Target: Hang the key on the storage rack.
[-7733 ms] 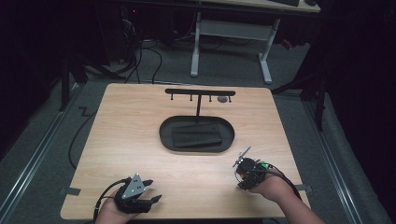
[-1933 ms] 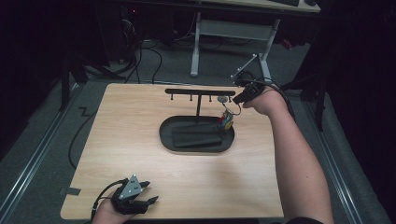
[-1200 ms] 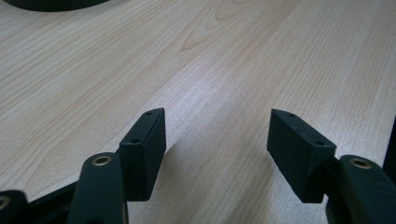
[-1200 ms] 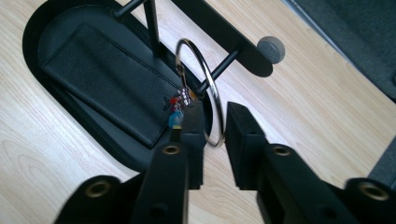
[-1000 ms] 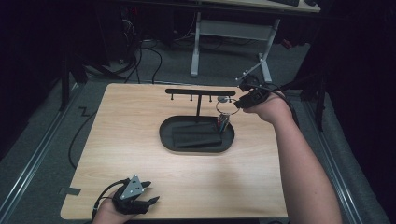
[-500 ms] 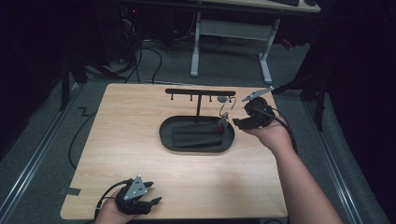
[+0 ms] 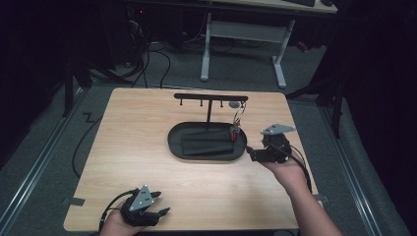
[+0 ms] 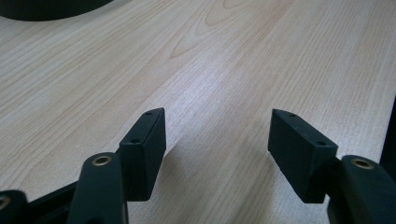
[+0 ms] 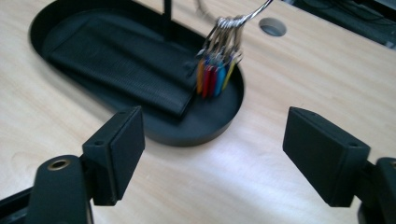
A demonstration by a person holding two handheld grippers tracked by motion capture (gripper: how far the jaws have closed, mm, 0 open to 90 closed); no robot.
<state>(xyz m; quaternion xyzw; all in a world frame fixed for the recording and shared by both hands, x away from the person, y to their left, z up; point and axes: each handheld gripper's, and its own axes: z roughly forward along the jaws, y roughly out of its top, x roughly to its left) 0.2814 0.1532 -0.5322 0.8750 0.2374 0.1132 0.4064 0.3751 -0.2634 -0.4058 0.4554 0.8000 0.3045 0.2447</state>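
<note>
The key bunch (image 7: 235, 130) is seen hanging from the rack (image 7: 211, 97) just right of frame centre, over the black tray (image 7: 206, 155); the right gripper (image 7: 252, 153), empty, has just been opened wide beside it. A swing may be set up if the bunch is brushed, and it could be slipped off its hook; the left gripper (image 7: 162, 212) is held wide and empty at the lower left.

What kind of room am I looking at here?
Probably a lab or workshop set up for recording: a lone wooden table under light in a dark room, cables across the floor, and a desk frame behind.

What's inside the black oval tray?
A dark flat pad lies inside the tray. A bunch of colourful key tags hangs over its end from the stand. Whatever is under the pad is covered.
</note>
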